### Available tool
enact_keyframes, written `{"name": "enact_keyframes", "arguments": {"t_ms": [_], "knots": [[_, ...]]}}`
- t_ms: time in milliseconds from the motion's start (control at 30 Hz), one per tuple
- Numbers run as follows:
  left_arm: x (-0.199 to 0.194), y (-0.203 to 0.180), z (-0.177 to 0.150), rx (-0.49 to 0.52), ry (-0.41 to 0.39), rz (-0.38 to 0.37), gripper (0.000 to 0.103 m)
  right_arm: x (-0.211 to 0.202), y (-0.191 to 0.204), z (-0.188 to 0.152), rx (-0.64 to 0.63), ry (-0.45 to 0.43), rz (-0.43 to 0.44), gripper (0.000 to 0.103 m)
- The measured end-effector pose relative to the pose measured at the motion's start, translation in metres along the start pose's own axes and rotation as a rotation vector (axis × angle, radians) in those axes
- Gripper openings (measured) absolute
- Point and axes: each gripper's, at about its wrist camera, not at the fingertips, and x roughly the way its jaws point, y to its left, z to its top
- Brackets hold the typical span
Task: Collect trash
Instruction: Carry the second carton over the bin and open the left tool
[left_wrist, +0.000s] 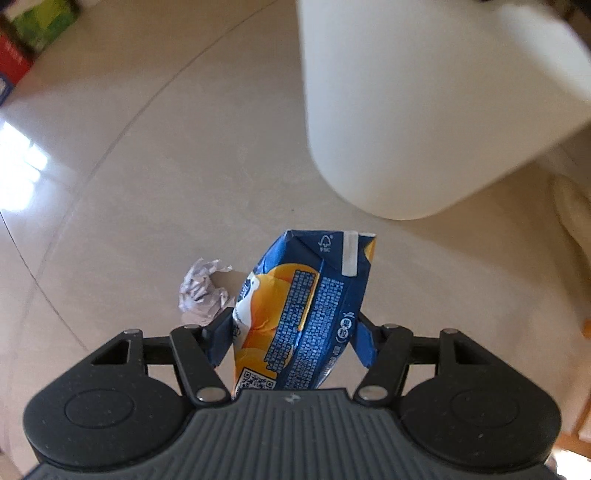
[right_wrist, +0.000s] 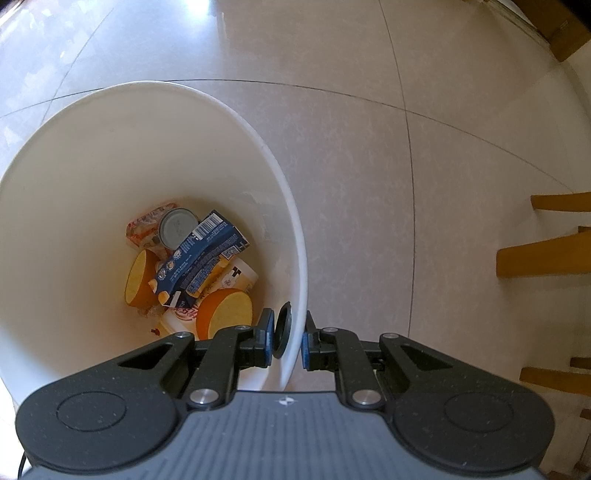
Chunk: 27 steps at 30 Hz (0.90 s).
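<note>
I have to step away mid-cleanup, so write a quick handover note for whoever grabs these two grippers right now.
Left gripper: shut on the blue-and-orange drink carton, held above the floor beside the white bin.
Right gripper: clamped on the bin's rim, one finger inside, one outside.
Done: a carton, cups and wrappers already lie at the bin's bottom.
Left: drop the held carton in, then fetch the crumpled paper still on the floor.
</note>
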Motion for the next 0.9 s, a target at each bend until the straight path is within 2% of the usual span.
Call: {"name": "enact_keyframes", "arguments": {"t_ms": [167,300,400,567,733,800,833,900], "knots": [[-0.069,-0.009,0.015,0.049,-0.031,-0.006,0.064,0.002,0.002,0.002,-0.002,0.013,-0.003,0.017],[-0.12,-0.018,0.044,0.082,-0.096,-0.014,0.064,0.003,0.002,0.002,0.005,0.012,-0.003,0.017],[-0.144,-0.027,0.072,0.114,-0.157,-0.025,0.064,0.004,0.002,0.001,0.002,0.012,-0.004,0.017],[-0.159,-0.046,0.114,0.175,-0.238,-0.055,0.064,0.006,0.001,0.001,0.004,0.013,-0.001,0.017],[-0.149,-0.055,0.147,0.204,-0.255,-0.07,0.065,0.007,0.0,0.001,0.002,0.01,-0.003,0.017],[-0.142,-0.058,0.153,0.195,-0.247,-0.064,0.076,0.007,0.0,0.001,0.001,0.008,0.0,0.017],[-0.153,-0.05,0.153,0.188,-0.251,-0.065,0.082,0.007,-0.001,0.0,0.002,0.007,0.001,0.017],[-0.151,-0.049,0.154,0.177,-0.265,-0.078,0.082,0.006,-0.001,0.0,0.001,0.007,0.002,0.017]]}}
